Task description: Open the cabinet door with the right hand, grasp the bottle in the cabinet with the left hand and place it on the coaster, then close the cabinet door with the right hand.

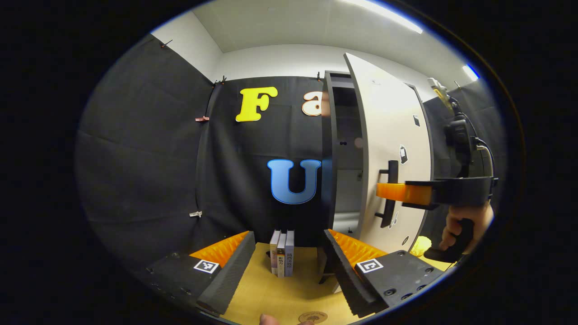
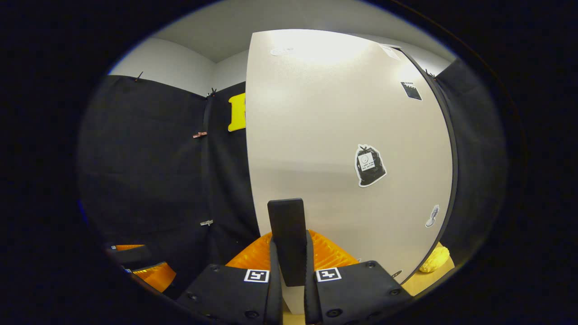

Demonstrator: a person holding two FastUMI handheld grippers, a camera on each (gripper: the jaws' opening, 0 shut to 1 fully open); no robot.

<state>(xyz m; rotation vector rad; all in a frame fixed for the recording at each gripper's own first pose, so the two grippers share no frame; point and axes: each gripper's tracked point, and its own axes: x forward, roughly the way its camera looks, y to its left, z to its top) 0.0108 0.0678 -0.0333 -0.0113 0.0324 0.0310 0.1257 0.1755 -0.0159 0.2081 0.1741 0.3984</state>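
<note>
Behind the left tongs (image 1: pixel 289 262), three books (image 1: pixel 282 258); one coaster (image 1: pixel 313 317).

Three books (image 1: pixel 282 253) stand ahead between the fingers; one cabinet door (image 1: pixel 393 149), one handle (image 1: pixel 389 194), one coaster (image 1: pixel 313 317).

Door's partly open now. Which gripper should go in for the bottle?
Left. The left gripper is open and faces the cabinet opening, while the right gripper is shut on the door handle, holding the cabinet door.
</note>
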